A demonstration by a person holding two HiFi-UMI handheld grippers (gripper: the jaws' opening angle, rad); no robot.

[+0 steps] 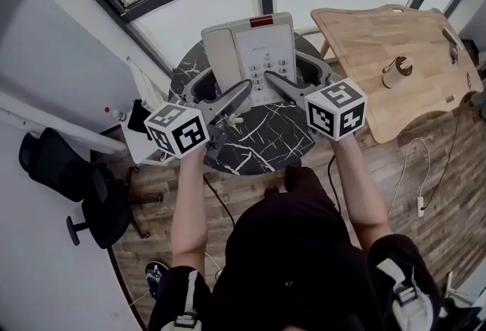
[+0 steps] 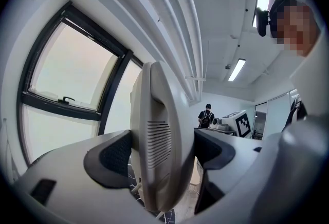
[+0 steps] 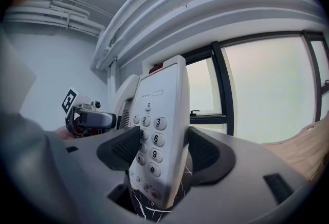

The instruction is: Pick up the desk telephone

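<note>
At the far edge of a round black marbled table [image 1: 258, 143], a pale grey desk telephone [image 1: 250, 56] is clamped from both sides: the left gripper [image 1: 224, 92] has its fingers closed on the handset [image 2: 159, 141], and the right gripper [image 1: 296, 79] grips the keypad [image 3: 153, 138] edge. Only the gripper views show those holds close up, with the phone tilted against a window [image 3: 257, 89]. The head view alone shows a wooden board [image 1: 387, 48] beside the table and a black office chair [image 1: 72, 178] at left.
</note>
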